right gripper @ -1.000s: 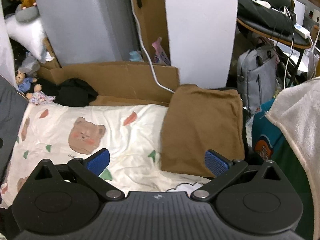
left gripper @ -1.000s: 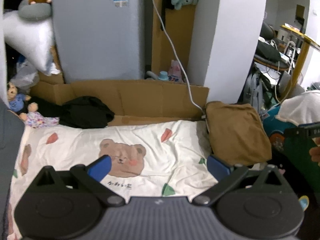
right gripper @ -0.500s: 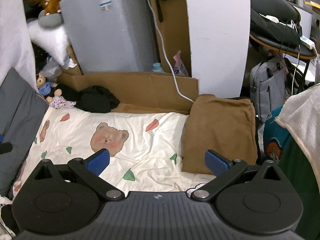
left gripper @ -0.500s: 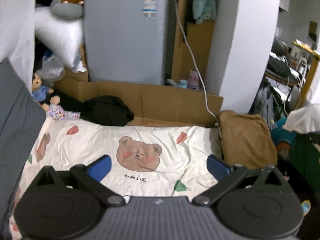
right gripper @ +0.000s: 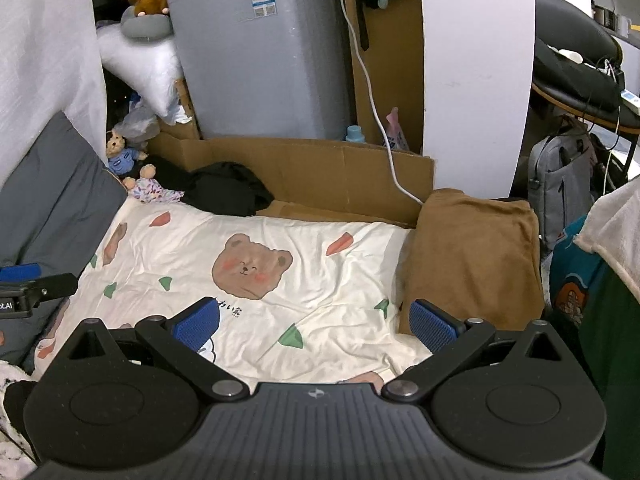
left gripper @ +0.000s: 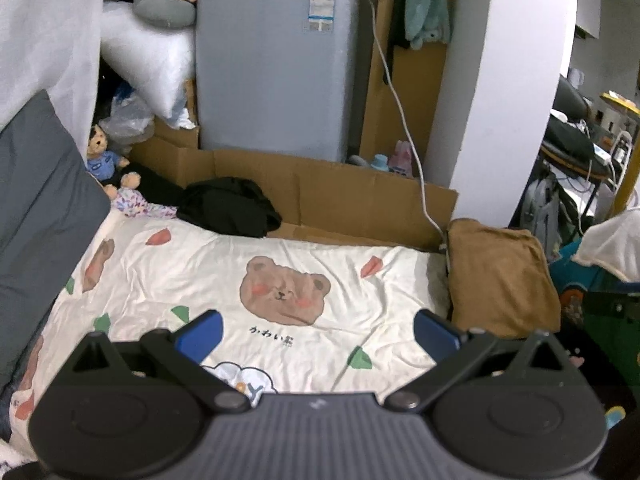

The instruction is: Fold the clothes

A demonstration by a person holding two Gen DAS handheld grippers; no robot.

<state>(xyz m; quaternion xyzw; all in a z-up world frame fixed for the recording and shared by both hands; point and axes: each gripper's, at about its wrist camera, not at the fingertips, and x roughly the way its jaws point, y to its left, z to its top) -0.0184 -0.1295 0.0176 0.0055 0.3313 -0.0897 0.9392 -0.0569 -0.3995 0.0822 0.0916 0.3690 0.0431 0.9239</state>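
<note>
Cream bedsheet printed with a brown bear face and small red and green leaves fills the middle of both views, spread over the bed with light wrinkles. Low in the left wrist view, the left tool hangs above the sheet with its blue pads spread wide and nothing between them. The right tool sits the same way at the bottom of its own view, jaws wide, empty; its right pad overlaps the near corner of a folded brown garment, though contact cannot be told.

That brown garment lies at the right edge of the bed, a neat rectangle, seen at centre right in both frames. A crumpled black garment sits at the far edge of the sheet, upper left of centre, against a low cardboard wall. Behind the cardboard stands a grey appliance, upper centre. A grey pillow lies along the left edge, with a small teddy bear just beyond it.
</note>
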